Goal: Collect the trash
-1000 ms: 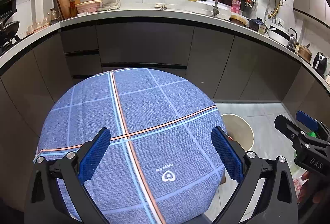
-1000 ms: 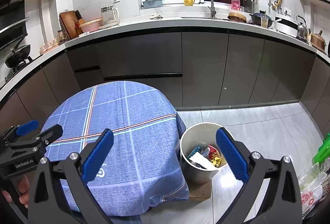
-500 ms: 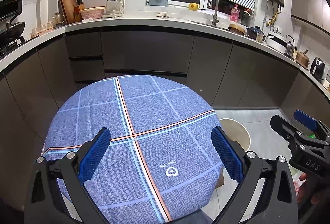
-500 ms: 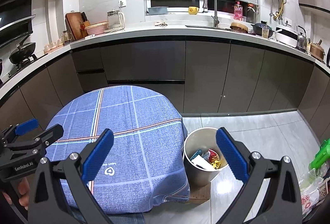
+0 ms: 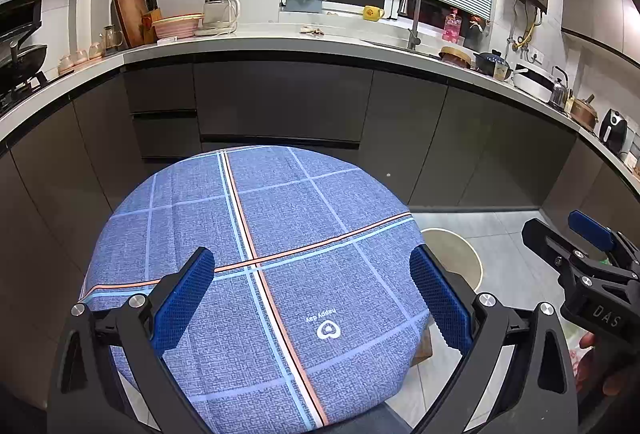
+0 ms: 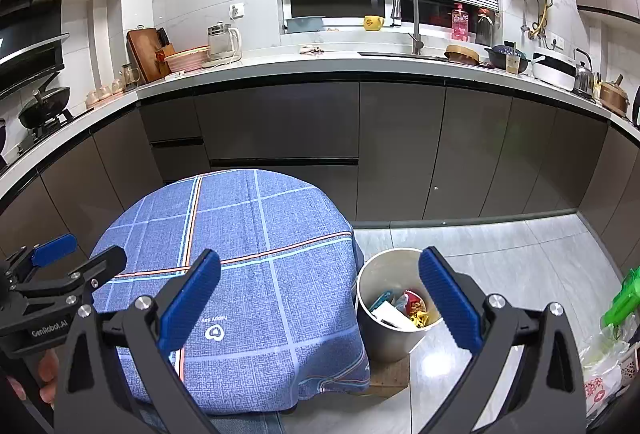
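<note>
Kitchen scene, two wrist views. The left gripper (image 5: 312,294) hangs above a round table draped in a blue checked tablecloth (image 5: 280,234); its blue-padded fingers (image 5: 182,302) are spread wide with nothing between them. The right gripper (image 6: 320,302) is likewise spread wide and holds nothing; it is positioned over the right edge of the table, its left finger over the cloth and its right finger (image 6: 446,300) over the trash bin. Each gripper appears at the edge of the other's view: the right one at the far right of the left wrist view, the left one at the far left of the right wrist view, with part of a hand (image 6: 46,378) visible beneath it.

The trash bin (image 6: 384,342), a pale round bucket, stands on the tiled floor (image 6: 500,266) just beside the table on its right, resting on a small wooden board (image 6: 390,374). Inside it lies the trash (image 6: 404,310): crumpled wrappers in white, red, yellow and blue. In the left wrist view only the bin's rim shows past the table edge.

A plastic bag (image 6: 604,362) with a green object lies at the far right on the floor. Behind the table runs a curved counter (image 6: 320,64) with dark cabinets, a sink tap (image 6: 408,14), a kettle (image 6: 222,42) and assorted pots.
</note>
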Demonstrator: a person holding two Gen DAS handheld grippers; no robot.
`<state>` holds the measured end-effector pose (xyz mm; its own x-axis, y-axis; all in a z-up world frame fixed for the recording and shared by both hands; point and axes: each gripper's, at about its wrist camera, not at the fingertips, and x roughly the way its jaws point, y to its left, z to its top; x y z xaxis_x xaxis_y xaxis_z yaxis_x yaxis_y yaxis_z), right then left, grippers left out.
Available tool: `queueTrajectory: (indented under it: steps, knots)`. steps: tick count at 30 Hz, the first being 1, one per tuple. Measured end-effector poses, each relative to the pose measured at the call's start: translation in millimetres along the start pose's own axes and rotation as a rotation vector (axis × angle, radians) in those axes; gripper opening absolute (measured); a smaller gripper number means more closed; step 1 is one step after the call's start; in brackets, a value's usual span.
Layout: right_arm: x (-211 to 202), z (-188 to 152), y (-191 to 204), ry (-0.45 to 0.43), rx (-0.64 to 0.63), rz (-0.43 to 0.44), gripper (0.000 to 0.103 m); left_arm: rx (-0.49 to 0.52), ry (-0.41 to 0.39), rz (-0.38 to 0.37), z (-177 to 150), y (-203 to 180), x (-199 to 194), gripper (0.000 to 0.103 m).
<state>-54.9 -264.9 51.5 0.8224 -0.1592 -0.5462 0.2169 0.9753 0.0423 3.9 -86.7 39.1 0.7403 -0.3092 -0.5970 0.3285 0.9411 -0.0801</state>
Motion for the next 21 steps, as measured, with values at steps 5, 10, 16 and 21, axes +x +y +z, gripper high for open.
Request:
queueTrajectory:
  steps: [5,10,16,21]
  knots:
    - [0.0,-0.1,-0.1,0.001,0.001,0.0,0.1,-0.001,0.0,0.0,0.0,0.0,0.0,0.094]
    - [0.0,-0.1,0.4,0.0,0.001,0.0,0.1,-0.002,-0.001,-0.001,0.5,-1.1,-0.4,0.094]
    - [0.0,-0.3,0.6,0.0,0.001,-0.001,0.1,-0.002,0.0,-0.003,0.8,-0.7,-0.2,0.094]
    - [-0.2,-0.2,0.5,-0.001,0.001,0.0,0.1,-0.004,-0.002,-0.006,0.9,-2.1,-1.7,0.094]
